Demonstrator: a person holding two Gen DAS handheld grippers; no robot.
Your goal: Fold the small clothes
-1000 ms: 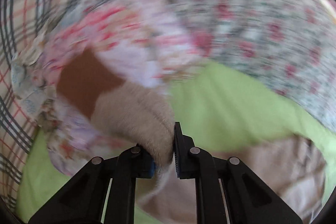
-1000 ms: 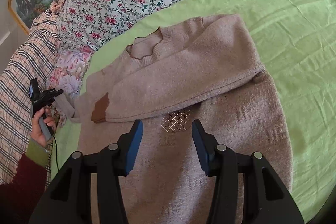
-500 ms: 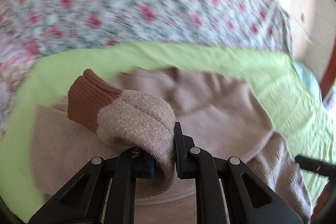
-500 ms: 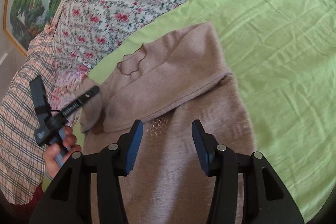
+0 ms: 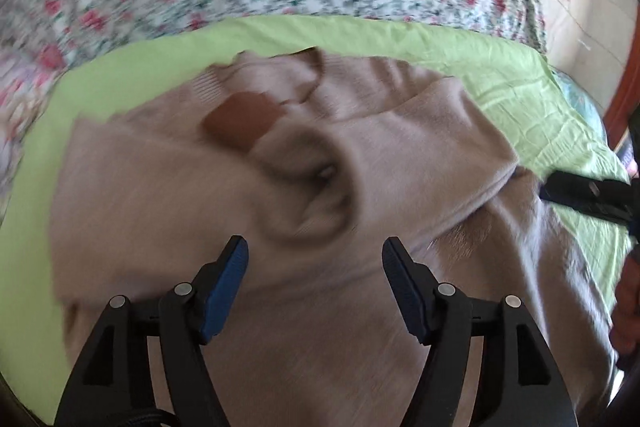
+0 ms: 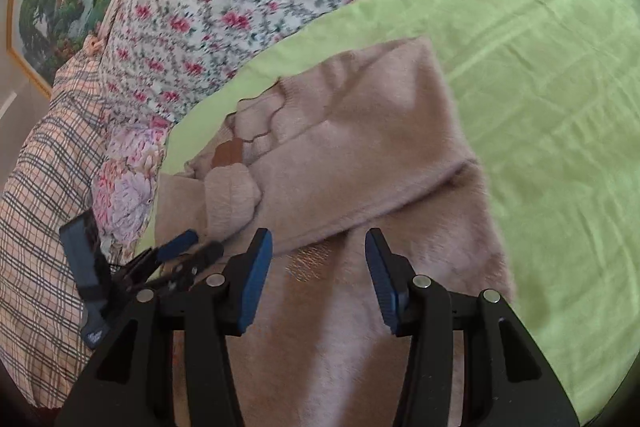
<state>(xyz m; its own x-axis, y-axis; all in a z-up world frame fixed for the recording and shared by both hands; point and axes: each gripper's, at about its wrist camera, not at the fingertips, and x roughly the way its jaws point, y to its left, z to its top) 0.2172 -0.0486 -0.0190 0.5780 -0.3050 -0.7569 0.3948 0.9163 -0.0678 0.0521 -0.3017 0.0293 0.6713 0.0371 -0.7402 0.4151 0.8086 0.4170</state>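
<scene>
**Sweater, sleeves folded in**

Beige sweater (image 6: 360,163) flat on green sheet (image 6: 540,75). Brown cuff (image 5: 240,121) lying near collar, sleeve bunched, apparently loose under blur. Left gripper (image 5: 316,267) jaws opening, nothing between. Right gripper (image 6: 318,259) apart, empty, over body. Risk: bunched sleeve sliding out, spoiling fold.

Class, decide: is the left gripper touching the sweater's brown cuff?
Apart. The left wrist view shows the left gripper opening, empty, with the brown cuff lying beyond.
</scene>
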